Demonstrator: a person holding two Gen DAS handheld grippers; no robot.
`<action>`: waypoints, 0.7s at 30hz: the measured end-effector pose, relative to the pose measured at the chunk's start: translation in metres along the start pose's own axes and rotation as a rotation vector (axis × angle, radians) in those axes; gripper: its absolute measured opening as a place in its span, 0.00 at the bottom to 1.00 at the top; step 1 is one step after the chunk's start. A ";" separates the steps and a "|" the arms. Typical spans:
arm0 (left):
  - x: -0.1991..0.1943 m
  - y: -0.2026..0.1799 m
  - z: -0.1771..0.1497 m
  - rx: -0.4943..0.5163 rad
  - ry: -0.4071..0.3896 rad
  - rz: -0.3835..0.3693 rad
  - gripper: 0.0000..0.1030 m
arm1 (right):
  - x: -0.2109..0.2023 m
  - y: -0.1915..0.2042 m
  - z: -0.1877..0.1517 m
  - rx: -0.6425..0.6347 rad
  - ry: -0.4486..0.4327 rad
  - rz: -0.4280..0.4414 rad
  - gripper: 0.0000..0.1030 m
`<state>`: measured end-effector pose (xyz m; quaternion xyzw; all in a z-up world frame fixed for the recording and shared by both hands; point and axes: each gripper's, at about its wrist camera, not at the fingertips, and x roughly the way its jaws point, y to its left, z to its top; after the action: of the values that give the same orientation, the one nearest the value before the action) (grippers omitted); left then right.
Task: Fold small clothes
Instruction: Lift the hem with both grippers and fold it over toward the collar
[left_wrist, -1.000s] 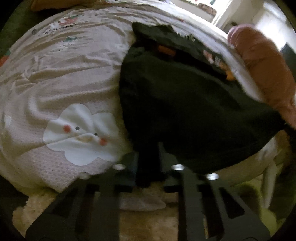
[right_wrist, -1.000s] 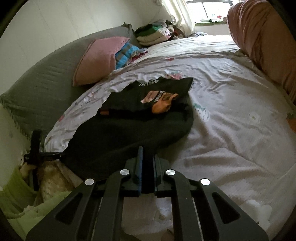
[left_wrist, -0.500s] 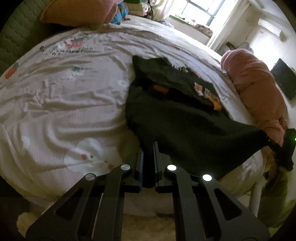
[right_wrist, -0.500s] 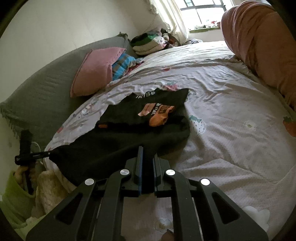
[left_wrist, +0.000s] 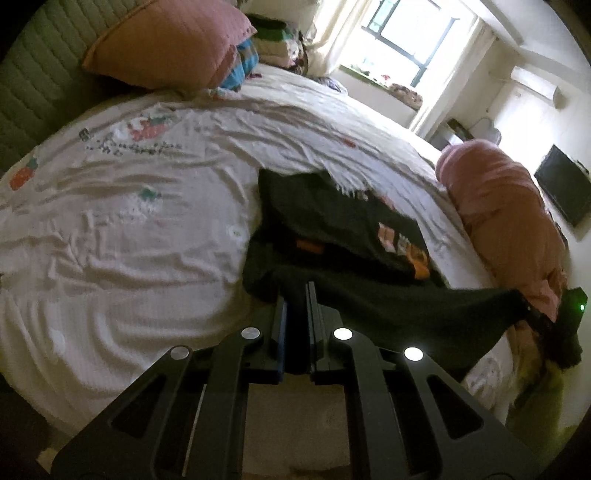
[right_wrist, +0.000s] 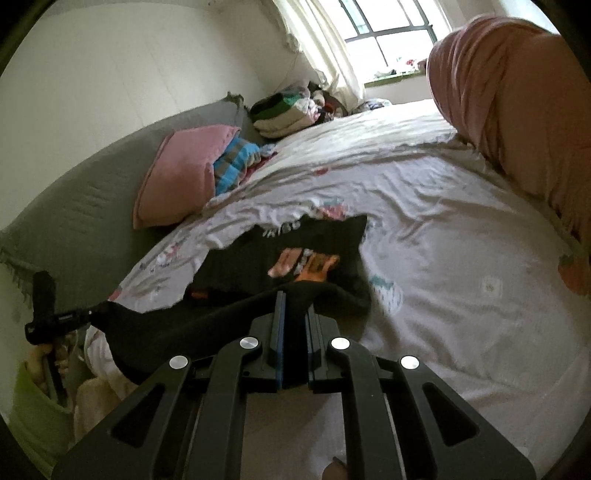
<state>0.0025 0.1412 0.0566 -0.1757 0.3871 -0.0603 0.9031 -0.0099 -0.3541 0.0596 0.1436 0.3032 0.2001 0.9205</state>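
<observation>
Left gripper (left_wrist: 295, 295) and right gripper (right_wrist: 293, 306) are each pinching a corner of the shirt's (left_wrist: 343, 236) near hem — jaws pressed together on dark cloth in both wrist views. The shirt is lying on the bed (left_wrist: 129, 229), its printed half resting flat at centre frame and its near half being held up off the sheet. The hem is running taut between the two grippers: in the left view it is stretching from the lower centre out to the right gripper at the right edge (left_wrist: 554, 325); in the right view it is stretching to the left gripper at the left edge (right_wrist: 55, 321). The shirt's long axis is pointing away from both sets of jaws, toward the upper part of each frame. Neither gripper is nearer the far edge, so the fold likely calls for both carrying the hem forward together, over the print.

A pillow (right_wrist: 181, 173) is lying in the upper left of the right view, well apart from the shirt.
</observation>
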 end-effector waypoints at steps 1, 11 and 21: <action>0.000 0.001 0.003 -0.007 -0.009 0.003 0.03 | 0.001 0.000 0.003 -0.001 -0.006 -0.003 0.07; 0.015 0.015 0.034 -0.064 -0.064 0.011 0.02 | 0.022 0.007 0.036 -0.017 -0.065 -0.031 0.07; 0.034 0.014 0.065 -0.059 -0.098 0.027 0.02 | 0.049 0.005 0.063 0.013 -0.094 -0.060 0.07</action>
<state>0.0727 0.1635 0.0705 -0.2000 0.3463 -0.0279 0.9161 0.0635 -0.3360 0.0854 0.1495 0.2650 0.1634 0.9385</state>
